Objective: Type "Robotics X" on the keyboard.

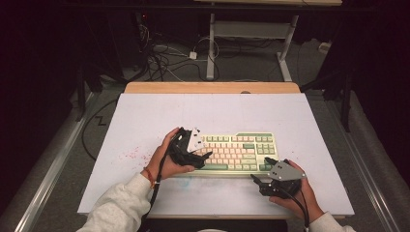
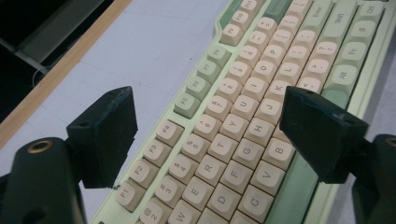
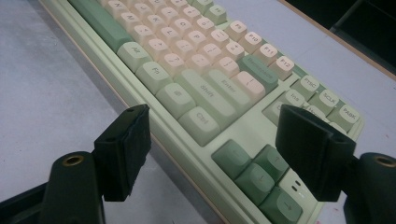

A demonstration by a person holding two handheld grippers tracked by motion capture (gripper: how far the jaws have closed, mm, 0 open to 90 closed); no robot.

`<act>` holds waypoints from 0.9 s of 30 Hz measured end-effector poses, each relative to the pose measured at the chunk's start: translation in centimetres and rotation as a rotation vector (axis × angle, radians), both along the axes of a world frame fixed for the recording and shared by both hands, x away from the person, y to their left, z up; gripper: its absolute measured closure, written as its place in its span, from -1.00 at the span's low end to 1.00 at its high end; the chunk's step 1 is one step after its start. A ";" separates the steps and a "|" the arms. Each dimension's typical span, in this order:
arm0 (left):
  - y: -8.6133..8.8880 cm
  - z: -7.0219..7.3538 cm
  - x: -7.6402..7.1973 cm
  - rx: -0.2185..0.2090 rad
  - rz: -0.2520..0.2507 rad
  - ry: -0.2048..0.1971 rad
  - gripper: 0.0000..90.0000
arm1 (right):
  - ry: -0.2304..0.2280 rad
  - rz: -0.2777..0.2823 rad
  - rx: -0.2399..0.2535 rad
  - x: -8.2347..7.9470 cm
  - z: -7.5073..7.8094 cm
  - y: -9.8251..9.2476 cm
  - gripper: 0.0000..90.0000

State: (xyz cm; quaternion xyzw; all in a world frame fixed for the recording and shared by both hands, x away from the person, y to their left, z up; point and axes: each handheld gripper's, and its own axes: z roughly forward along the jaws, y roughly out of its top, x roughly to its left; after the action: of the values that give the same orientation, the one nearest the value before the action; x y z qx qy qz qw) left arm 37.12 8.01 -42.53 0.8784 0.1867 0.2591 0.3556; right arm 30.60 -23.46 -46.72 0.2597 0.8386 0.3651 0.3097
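A pale green keyboard (image 1: 237,151) with cream and green keys lies on the white table, near the front. My left gripper (image 1: 205,154) hovers open over its left end; in the left gripper view the keyboard (image 2: 243,121) letter keys show between the spread jaws of that gripper (image 2: 210,135). My right gripper (image 1: 261,170) is open at the keyboard's front right corner. In the right gripper view the keyboard's (image 3: 196,79) arrow keys (image 3: 257,177) sit between the jaws of the right gripper (image 3: 219,149). Neither gripper holds anything.
The white table top (image 1: 159,116) has a wooden strip (image 1: 212,87) along its far edge and faint red specks (image 1: 130,154) at the left. Beyond it, cables (image 1: 164,58) lie on the floor beside a desk frame (image 1: 251,34).
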 end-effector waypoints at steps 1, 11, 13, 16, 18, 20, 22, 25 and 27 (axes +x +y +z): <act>0.1 0.0 -0.1 0.001 -0.005 -0.011 -0.60 | 0.000 0.000 0.000 0.0 0.0 0.0 -0.40; 0.8 0.1 -1.3 -0.002 -0.012 -0.075 -0.62 | -0.001 -0.002 0.002 0.0 0.1 -0.1 -0.40; 1.1 0.1 -1.5 -0.011 -0.016 -0.073 -0.62 | 0.001 -0.003 0.003 0.0 0.1 -0.1 -0.40; 1.4 -0.1 -1.8 -0.009 -0.011 -0.084 -0.62 | 0.000 -0.004 0.003 0.0 0.1 -0.1 -0.40; 1.7 -0.2 -1.9 0.003 -0.012 -0.094 -0.62 | 0.000 -0.004 0.004 0.0 0.1 -0.1 -0.40; 1.9 -0.3 -2.1 0.002 -0.008 -0.096 -0.62 | 0.000 -0.003 0.004 0.0 0.1 -0.1 -0.40; 2.2 -0.4 -2.3 -0.001 -0.009 -0.103 -0.62 | 0.000 -0.005 0.005 0.0 0.1 -0.1 -0.40; 2.6 -0.5 -2.7 0.012 0.000 -0.112 -0.62 | 0.000 -0.005 0.006 0.0 0.1 -0.1 -0.40; 2.9 -0.7 -2.9 0.014 0.007 -0.119 -0.62 | 0.002 -0.005 0.006 0.0 0.1 -0.1 -0.40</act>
State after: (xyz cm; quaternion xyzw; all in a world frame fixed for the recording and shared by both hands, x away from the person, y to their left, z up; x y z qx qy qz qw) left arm 34.18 10.92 -43.21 0.8633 0.1665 0.3134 0.3588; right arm 30.59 -23.56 -46.61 0.2631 0.8371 0.3668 0.3090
